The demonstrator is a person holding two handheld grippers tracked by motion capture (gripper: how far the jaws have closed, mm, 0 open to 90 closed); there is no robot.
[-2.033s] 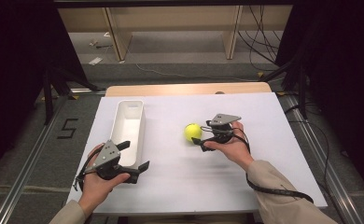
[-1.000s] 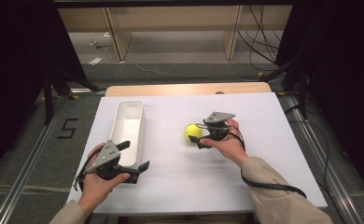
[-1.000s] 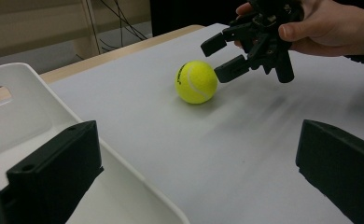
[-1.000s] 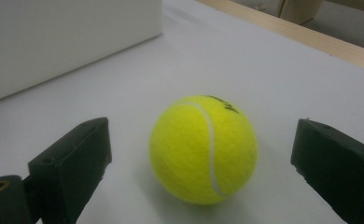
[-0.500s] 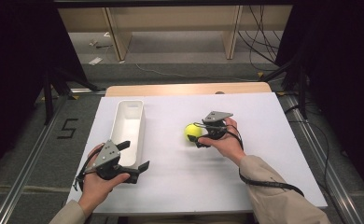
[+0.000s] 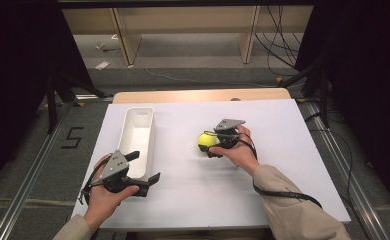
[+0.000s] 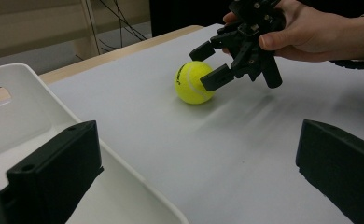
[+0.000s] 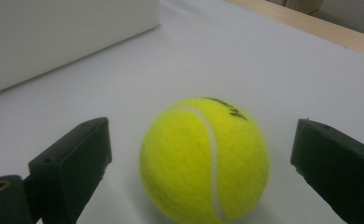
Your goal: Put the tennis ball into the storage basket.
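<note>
Left gripper [image 6: 142,171] near front table edge, jaws spread wide, holding nothing, one jaw over near end of white bin [image 6: 138,135]. Farther in, right gripper [image 6: 212,144] at mid-table, jaws apart on either side of tennis ball [image 6: 207,141], not clamped. Ball resting on white table [image 6: 283,160], right of bin.

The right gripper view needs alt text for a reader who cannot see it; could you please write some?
A yellow tennis ball sits on the white table between the right gripper's two open black jaws, with a gap on each side. A white bin stands behind it at upper left.
</note>
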